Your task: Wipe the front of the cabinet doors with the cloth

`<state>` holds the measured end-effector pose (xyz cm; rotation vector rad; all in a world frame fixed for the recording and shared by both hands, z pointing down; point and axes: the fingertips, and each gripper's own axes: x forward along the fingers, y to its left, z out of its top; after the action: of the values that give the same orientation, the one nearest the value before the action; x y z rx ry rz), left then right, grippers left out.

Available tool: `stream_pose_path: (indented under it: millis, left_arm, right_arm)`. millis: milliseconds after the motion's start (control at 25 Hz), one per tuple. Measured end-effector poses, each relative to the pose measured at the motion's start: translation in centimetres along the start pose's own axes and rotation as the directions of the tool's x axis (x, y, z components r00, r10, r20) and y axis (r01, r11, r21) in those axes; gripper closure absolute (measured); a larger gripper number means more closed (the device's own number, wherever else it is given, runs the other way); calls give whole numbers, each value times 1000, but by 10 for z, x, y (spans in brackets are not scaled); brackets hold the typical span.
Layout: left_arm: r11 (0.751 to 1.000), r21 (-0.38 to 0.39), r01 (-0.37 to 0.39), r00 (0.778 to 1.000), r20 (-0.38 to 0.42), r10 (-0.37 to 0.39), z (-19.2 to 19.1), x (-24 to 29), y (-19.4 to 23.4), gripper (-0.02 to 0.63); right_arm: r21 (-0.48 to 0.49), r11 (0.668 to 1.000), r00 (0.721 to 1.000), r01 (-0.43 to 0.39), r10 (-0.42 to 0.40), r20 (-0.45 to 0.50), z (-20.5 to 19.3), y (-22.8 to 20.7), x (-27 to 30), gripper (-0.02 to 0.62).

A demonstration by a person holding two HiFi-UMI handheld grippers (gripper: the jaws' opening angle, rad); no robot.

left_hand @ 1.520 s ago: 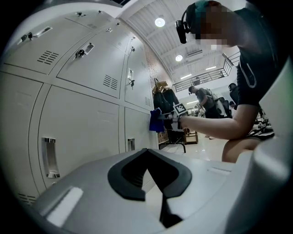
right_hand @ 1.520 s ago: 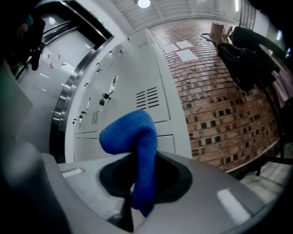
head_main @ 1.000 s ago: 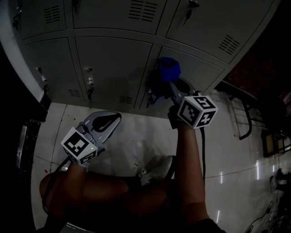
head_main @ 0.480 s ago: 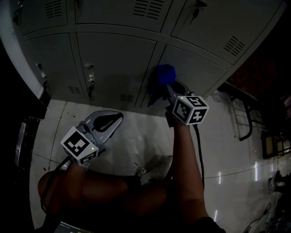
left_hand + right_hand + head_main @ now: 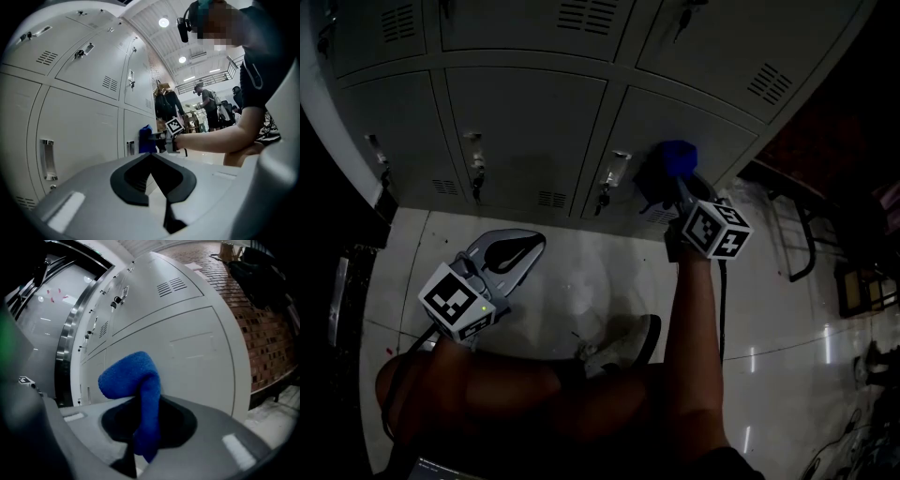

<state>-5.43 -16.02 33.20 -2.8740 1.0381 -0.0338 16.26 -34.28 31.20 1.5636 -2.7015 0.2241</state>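
The right gripper (image 5: pixel 674 184) has its fingers clenched on the blue cloth (image 5: pixel 677 157), right of centre in the head view. The cloth's bunched top lies against the lowest cabinet door (image 5: pixel 712 127) on the right, close to that door's bottom edge. In the right gripper view the cloth (image 5: pixel 137 380) stands up between the fingers and folds over to the left, with the grey door (image 5: pixel 197 352) behind it and a brick wall (image 5: pixel 269 329) at the right edge.

Just left of the cloth, a metal handle with a key (image 5: pixel 615 171) sticks out at the neighbouring door's edge. Another handle (image 5: pixel 473 150) sits farther left.

The left gripper (image 5: pixel 525 246) hangs low over the white tiled floor (image 5: pixel 591 272), well apart from the doors. Its fingers are pressed together with nothing between them. The person's shoe (image 5: pixel 623 342) is on the floor at lower centre, and a dark metal frame (image 5: pixel 797 244) stands at the right.
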Motion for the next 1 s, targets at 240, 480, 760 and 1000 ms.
stream_pose_path:
  millis: [240,480,760,1000]
  left_arm:
    - [1000,3,4,1000,-2,-4,-1,0,-1,600]
    - [1000,2,7,1000,-5,-7,-1,0,-2,600]
    - [1000,5,6,1000,-6,-6,-2,0,-2,600]
    - [1000,6,6,1000,-10,-6,-2,1,-4,600]
  right_arm:
    - [22,993,993,115,-115,23,4,-45,-26,526]
    - [66,971,971,231,-234,54,12,-91,-55,526]
    - [35,970,970,239,-240,32,5,-105,-68,526]
    - [3,1000,999,9,-9,46,11,-24,-39,526]
